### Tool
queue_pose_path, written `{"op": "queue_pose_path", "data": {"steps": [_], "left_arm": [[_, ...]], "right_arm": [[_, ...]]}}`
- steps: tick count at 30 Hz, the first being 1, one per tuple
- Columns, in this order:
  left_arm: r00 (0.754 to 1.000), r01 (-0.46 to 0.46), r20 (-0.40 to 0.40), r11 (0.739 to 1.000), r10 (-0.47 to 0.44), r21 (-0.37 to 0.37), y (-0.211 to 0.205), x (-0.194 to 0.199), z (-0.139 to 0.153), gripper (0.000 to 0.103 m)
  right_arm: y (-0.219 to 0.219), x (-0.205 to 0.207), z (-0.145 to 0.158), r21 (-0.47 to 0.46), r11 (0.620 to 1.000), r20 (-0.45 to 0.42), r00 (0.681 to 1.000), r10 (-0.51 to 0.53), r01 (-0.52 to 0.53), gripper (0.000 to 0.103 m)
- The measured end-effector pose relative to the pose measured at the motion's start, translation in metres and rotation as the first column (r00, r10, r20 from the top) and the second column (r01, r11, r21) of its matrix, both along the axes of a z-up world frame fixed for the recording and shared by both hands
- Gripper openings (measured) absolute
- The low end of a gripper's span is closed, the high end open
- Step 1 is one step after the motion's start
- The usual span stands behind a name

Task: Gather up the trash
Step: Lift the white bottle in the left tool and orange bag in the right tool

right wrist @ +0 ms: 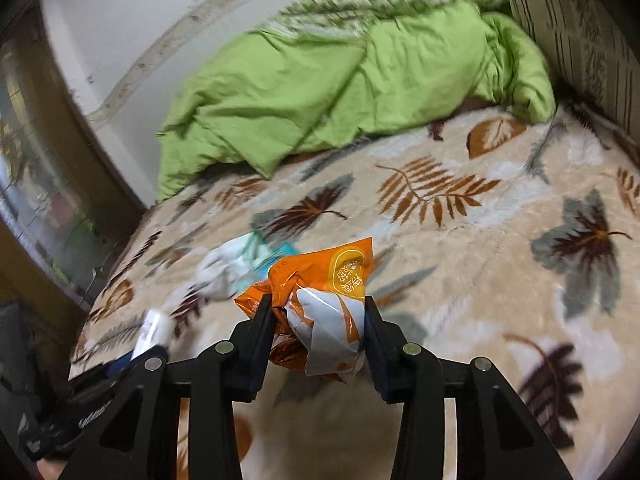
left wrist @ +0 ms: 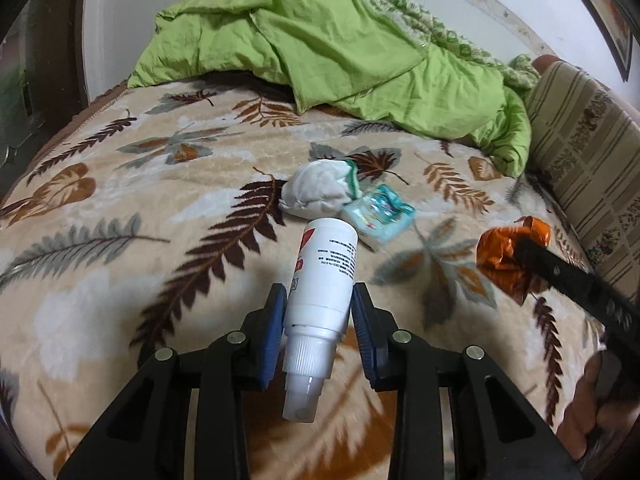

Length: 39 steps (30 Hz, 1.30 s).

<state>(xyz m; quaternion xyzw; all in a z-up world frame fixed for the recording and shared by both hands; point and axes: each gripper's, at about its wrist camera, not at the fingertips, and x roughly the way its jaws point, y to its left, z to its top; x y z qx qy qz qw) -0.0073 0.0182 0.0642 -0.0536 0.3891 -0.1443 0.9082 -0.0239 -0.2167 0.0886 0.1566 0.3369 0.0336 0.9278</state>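
Two grippers, both with something in them. Left gripper [left wrist: 319, 300] is clamped on a white spray bottle [left wrist: 320, 280], blue pads squeezing the body just above the ribbed collar, nozzle end pointing back toward the camera and the base sticking out over the bed. Bottle is up off the blanket, tilted a bit.

Right gripper [right wrist: 320, 312] has a crumpled orange snack wrapper [right wrist: 320, 300] between its black fingers, pressed in from both sides, so it's gripping that. Silvery inside of the wrapper shows on the near side. In the left wrist view you can see the same wrapper [left wrist: 512, 256] off to the right, bunched at the tip of the right gripper's finger, held above the blanket.

Still lying on the leaf-print blanket [left wrist: 120, 200]: a balled-up white sock or cloth with a green edge [left wrist: 316, 190] and, touching it on the right, a small teal tissue pack [left wrist: 380, 216]. Both sit just past the bottle's base. In the right wrist view they're a blurry smear behind the wrapper.

Green duvet [left wrist: 320, 48] is heaped at the far end of the bed, striped cushion [left wrist: 580, 152] along the right side
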Motion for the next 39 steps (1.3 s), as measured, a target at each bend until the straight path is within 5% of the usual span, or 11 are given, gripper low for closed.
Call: {"op": "queue_pose_path", "data": {"steps": [5, 15, 27, 39], "left_arm": [[1.000, 0.014, 0.019, 1.000, -0.014, -0.003, -0.002, -0.041, 0.003, 0.032], [0.999, 0.042, 0.019, 0.999, -0.042, 0.008, -0.001, -0.092, -0.001, 0.029], [0.999, 0.023, -0.036, 0.990, -0.029, -0.140, 0.020, -0.078, -0.009, 0.029], [0.998, 0.002, -0.054, 0.983, -0.012, -0.183, 0.026, -0.067, -0.013, 0.029]], "right_arm": [[0.016, -0.048, 0.018, -0.056, 0.998, 0.070, 0.997, 0.019, -0.015, 0.044], [0.025, -0.107, 0.012, -0.038, 0.999, 0.061, 0.997, 0.035, -0.033, 0.044], [0.026, -0.113, 0.011, -0.031, 0.999, 0.063, 0.997, 0.033, -0.031, 0.044], [0.024, -0.107, 0.007, 0.000, 0.999, 0.055, 0.998, 0.036, -0.036, 0.044]]}}
